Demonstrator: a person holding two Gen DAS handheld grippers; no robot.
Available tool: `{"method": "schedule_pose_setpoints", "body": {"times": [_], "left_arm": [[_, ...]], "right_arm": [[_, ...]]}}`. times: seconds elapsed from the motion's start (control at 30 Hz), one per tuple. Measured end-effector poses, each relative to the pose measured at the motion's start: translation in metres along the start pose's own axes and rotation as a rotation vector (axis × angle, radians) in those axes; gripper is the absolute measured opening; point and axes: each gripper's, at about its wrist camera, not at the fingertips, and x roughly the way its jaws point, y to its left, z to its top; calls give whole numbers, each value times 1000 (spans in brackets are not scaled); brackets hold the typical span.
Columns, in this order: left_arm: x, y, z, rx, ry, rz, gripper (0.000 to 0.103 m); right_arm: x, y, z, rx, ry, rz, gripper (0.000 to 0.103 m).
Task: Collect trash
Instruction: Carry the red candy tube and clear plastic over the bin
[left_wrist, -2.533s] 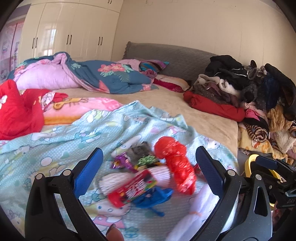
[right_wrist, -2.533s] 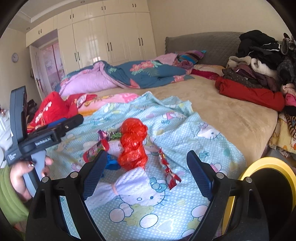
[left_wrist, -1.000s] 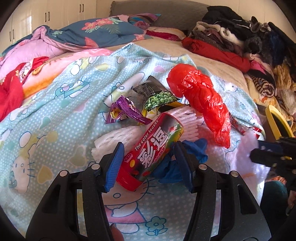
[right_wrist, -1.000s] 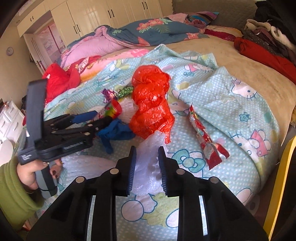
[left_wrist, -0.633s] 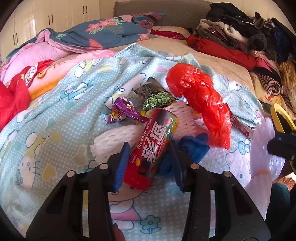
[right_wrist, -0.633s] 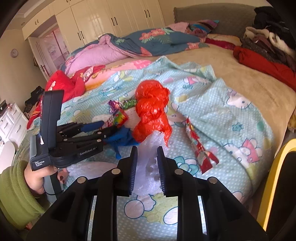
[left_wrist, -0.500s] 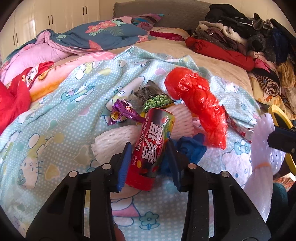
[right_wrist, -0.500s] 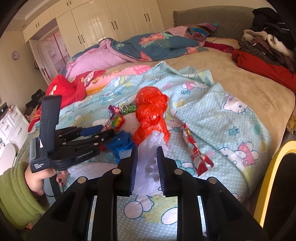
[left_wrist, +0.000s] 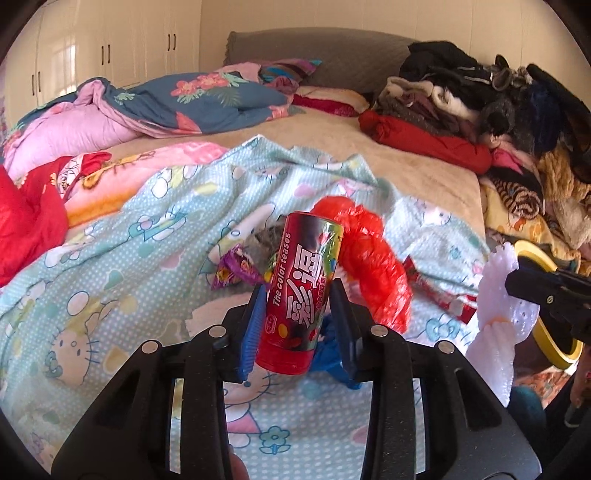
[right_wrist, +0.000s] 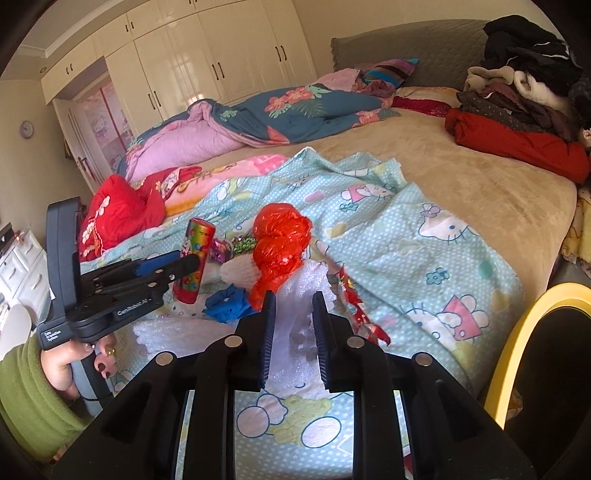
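Observation:
A red candy tube (left_wrist: 306, 251) stands upright in my left gripper (left_wrist: 299, 288). Its jaws are closing, with the blue pads pressing both sides of the tube, which is raised off the Hello Kitty blanket (left_wrist: 110, 295). In the right wrist view the tube (right_wrist: 197, 236) sticks up from that gripper (right_wrist: 184, 264). My right gripper (right_wrist: 293, 297) is shut on a white foam wrap (right_wrist: 295, 328), also raised. Left on the blanket are a red plastic bag (right_wrist: 280, 240), a blue crumpled piece (right_wrist: 225, 301), a purple wrapper (left_wrist: 236, 269) and a red wrapper (right_wrist: 354, 295).
A yellow-rimmed bin (right_wrist: 517, 332) stands beside the bed at the right. Piled clothes (left_wrist: 480, 110) cover the bed's far right, and a floral quilt (right_wrist: 295, 107) lies at the back. A green-sleeved hand (right_wrist: 55, 369) holds the left gripper. White foam netting (right_wrist: 236, 267) lies under the trash.
The left gripper closed on the candy tube and lifted it upright off the blanket. The right gripper rose a little, still holding the foam wrap.

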Motion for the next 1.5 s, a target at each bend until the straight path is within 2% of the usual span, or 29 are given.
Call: {"method": "schedule_pose_setpoints", "body": {"times": [0.37, 0.83, 1.5], "left_arm": [[-5, -13, 10, -41, -55, -38, 27], [-2, -71, 28, 1, -93, -143, 27], [-15, -199, 39, 147, -124, -412, 26]], "right_arm": [[-17, -24, 8, 52, -55, -38, 20], [-69, -90, 20, 175, -182, -171, 20], [-157, -203, 1, 428, -333, -351, 20]]}}
